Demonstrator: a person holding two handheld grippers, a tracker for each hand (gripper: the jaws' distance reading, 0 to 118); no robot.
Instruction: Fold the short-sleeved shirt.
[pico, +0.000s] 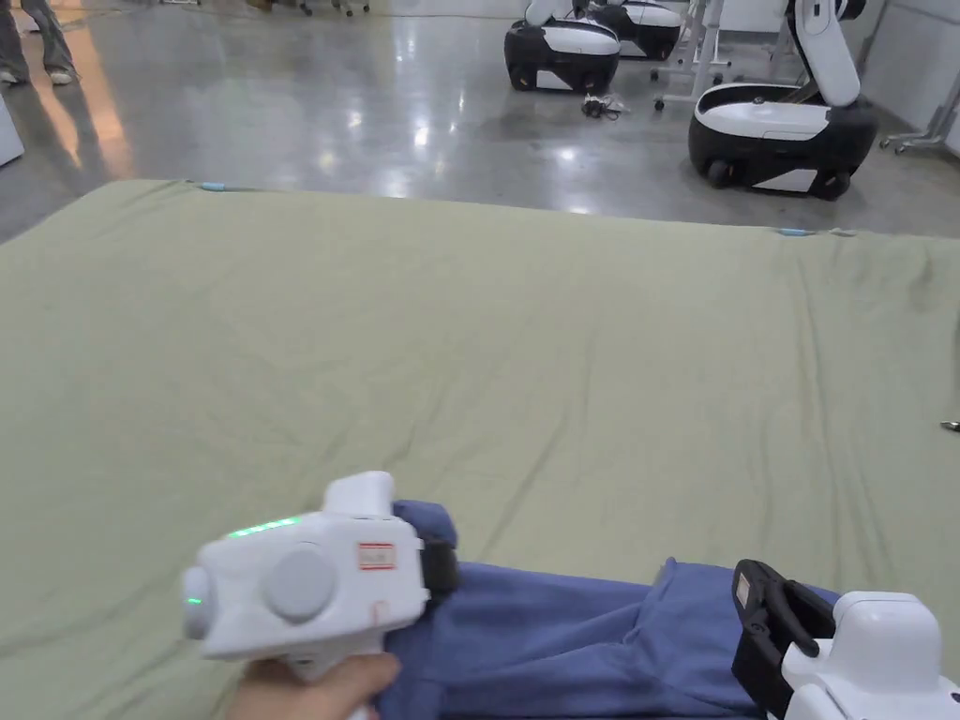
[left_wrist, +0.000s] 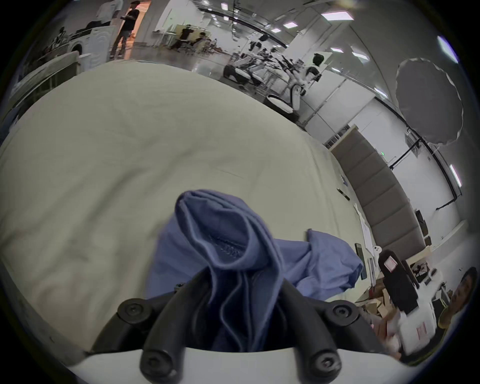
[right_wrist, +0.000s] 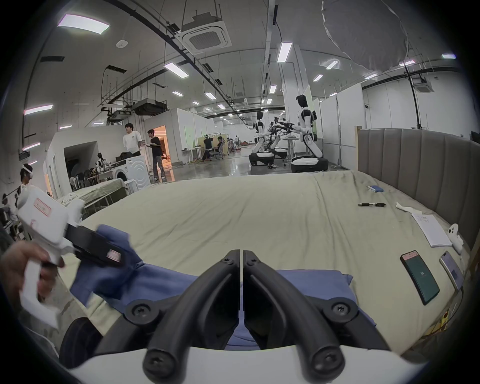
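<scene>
Left gripper view, shirt (left_wrist: 233, 259) bunched between left gripper (left_wrist: 242, 293) jaws

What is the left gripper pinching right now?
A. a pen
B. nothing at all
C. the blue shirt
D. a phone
C: in the left gripper view, a bunched fold of the blue shirt runs between the two jaws of the left gripper, which press on it from both sides.

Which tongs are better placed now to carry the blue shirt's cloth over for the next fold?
Left, probably. The left tongs already clamp bunched cloth of the blue shirt, while the right tongs are shut with nothing between them.
</scene>
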